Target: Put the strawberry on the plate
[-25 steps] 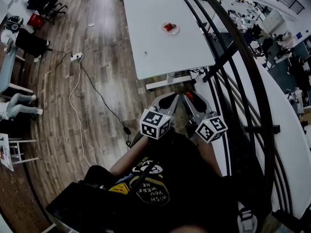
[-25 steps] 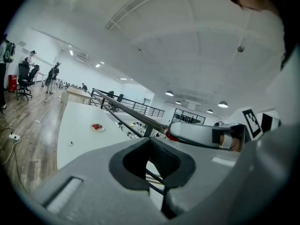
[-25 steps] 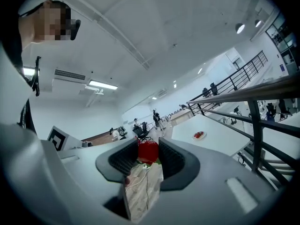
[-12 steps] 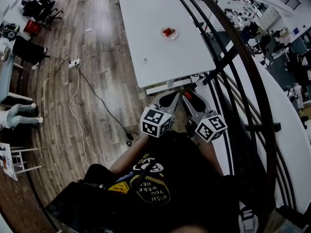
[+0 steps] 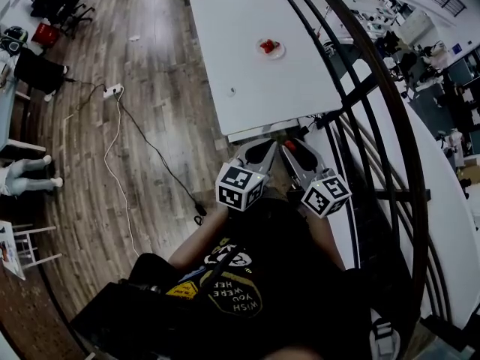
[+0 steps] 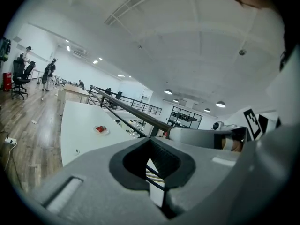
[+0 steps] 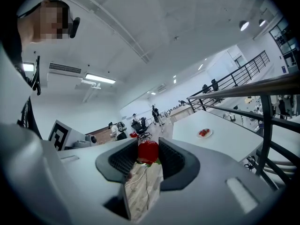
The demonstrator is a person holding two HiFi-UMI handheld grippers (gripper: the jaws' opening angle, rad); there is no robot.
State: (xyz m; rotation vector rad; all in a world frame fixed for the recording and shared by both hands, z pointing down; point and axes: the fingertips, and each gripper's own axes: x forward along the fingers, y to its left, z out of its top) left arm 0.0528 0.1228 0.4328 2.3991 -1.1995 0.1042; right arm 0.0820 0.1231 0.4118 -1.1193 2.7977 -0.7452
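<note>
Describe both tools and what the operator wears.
Left tool and right tool: light grey moulded bodies with black ribbed pads set in a V. Each carries a white cube with black square markers. The person wears a black T-shirt with a yellow-and-white print.

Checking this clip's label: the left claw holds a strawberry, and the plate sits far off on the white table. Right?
No: the right claw holds the strawberry, per the right gripper view; the left claw is empty. The plate does sit far off on the white table.
</note>
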